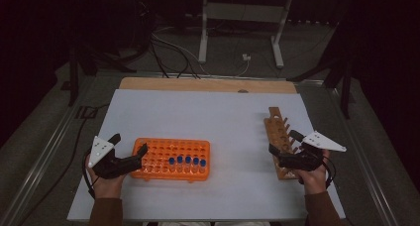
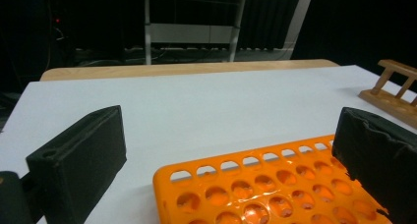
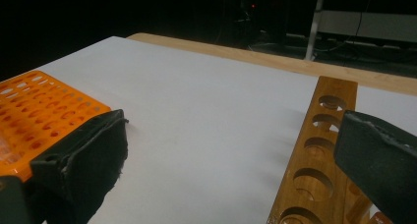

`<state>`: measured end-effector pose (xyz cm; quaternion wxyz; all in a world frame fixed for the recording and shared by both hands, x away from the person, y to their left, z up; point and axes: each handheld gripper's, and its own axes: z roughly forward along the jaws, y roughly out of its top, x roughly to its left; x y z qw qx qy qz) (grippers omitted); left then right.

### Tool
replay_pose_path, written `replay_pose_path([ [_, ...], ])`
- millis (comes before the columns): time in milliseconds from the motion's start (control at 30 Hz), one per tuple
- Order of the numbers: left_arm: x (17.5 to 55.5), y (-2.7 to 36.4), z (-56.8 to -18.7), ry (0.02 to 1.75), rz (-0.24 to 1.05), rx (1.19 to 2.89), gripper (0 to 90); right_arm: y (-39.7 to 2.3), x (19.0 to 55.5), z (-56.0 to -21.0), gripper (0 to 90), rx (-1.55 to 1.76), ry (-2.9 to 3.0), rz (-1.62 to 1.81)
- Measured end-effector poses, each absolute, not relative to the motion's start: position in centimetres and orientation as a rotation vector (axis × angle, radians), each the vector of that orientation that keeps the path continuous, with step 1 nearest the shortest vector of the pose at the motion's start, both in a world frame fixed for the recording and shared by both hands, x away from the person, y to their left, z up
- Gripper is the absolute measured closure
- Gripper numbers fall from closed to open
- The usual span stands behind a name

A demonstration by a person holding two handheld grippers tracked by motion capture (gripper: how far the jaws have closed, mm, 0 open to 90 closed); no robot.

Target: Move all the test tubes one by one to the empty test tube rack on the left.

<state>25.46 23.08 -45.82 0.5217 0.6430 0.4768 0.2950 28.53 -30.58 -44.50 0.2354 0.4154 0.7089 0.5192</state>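
the left gripper (image 1: 130,156), jaws apart, sits at the left end of the orange plastic tube rack (image 1: 172,159), which lies on the white-covered surface (image 1: 208,117) with a short row of blue-capped tubes (image 1: 186,160) standing in its near holes. the right gripper (image 1: 283,155), jaws also apart, hovers over the near end of the long wooden rack with round holes (image 1: 279,137) at the right. neither gripper holds anything, so the work looks to be at its approach step. the next move likely calls for steadying the orange rack and closing on one blue cap squarely.
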Motion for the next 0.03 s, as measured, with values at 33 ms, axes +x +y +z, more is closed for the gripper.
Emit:
replay_pose_path([
  [33,25.48,23.06,-45.86,1.143,0.704,1.543,0.8,-30.57,28.56,-44.56,0.0,1.144,1.947,1.421],
])
